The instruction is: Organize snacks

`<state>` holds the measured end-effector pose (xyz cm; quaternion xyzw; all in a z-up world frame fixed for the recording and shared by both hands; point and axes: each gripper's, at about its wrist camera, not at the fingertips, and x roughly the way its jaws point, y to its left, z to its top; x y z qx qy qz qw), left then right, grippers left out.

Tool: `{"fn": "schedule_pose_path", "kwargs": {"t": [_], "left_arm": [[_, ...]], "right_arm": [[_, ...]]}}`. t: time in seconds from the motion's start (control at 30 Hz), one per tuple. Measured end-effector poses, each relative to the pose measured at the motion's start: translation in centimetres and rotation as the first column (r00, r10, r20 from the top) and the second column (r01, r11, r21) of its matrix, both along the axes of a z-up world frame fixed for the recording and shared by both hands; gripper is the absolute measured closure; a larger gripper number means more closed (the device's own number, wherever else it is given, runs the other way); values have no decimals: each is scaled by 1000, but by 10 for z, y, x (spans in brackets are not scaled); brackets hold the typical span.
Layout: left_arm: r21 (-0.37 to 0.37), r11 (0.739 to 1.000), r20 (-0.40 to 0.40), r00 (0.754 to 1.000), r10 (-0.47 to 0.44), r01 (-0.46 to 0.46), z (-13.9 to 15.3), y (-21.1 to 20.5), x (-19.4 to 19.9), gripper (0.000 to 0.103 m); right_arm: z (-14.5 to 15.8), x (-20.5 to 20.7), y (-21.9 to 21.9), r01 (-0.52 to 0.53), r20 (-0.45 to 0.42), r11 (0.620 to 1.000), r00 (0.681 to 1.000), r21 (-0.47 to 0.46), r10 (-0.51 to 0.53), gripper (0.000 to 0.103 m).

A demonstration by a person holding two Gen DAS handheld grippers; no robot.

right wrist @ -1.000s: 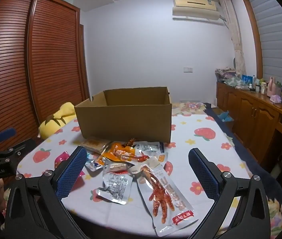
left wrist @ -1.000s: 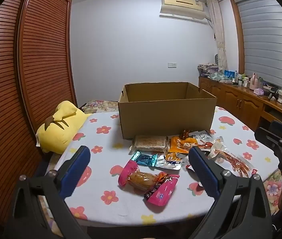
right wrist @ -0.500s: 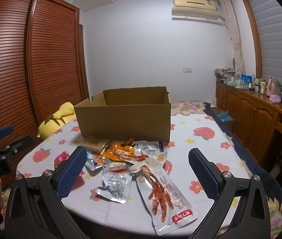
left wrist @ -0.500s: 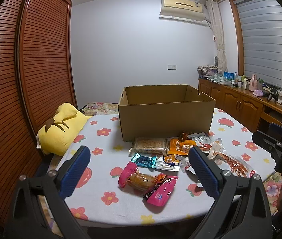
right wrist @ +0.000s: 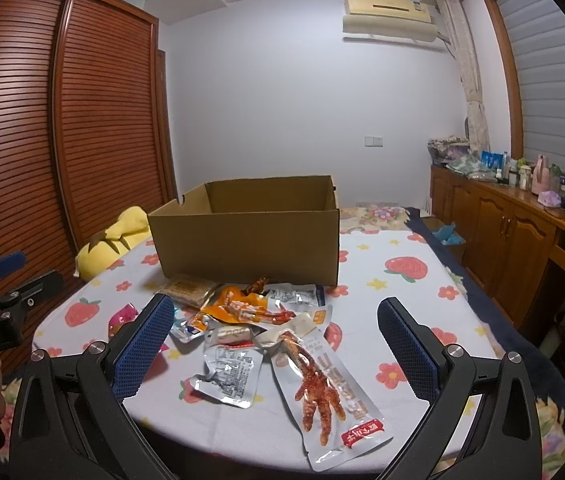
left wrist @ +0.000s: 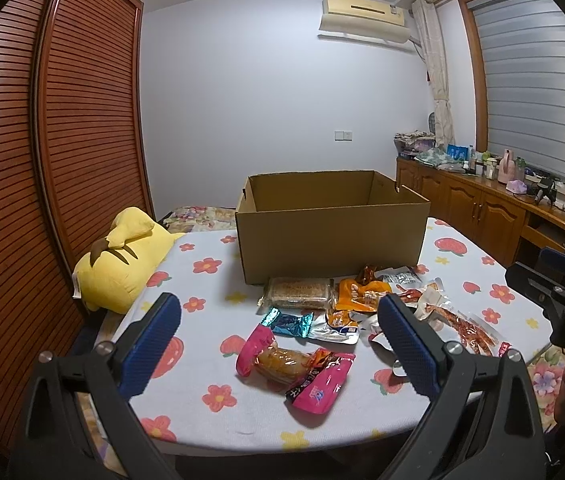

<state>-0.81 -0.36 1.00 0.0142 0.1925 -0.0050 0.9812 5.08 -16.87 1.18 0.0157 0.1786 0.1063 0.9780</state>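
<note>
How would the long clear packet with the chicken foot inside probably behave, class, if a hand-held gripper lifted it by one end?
The chicken foot packet is a thin, flat, glossy pouch, so it would likely droop and might slip between the pads. The foot fills the middle, so the weight probably sits there, and an end grip may let it swing. It lies flat on the table, unlikely to roll.

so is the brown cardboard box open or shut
Open: the brown cardboard box has no flaps over its top, and its inner walls show from both wrist views.

Brown cardboard box (left wrist: 332, 236) – flower-and-strawberry tablecloth (left wrist: 202, 292) – yellow plush (left wrist: 122, 260), pink packet (left wrist: 320, 384).
</note>
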Motion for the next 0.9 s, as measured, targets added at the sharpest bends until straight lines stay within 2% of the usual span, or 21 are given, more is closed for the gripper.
{"fn": "schedule_pose_path", "kwargs": {"t": [0.9], "left_arm": [[-1,1000,1,1000,-11,11,4,-4,-2,3]], "right_arm": [[0,-1,1,2,4,1000,1000,-3,-2,0]]}}
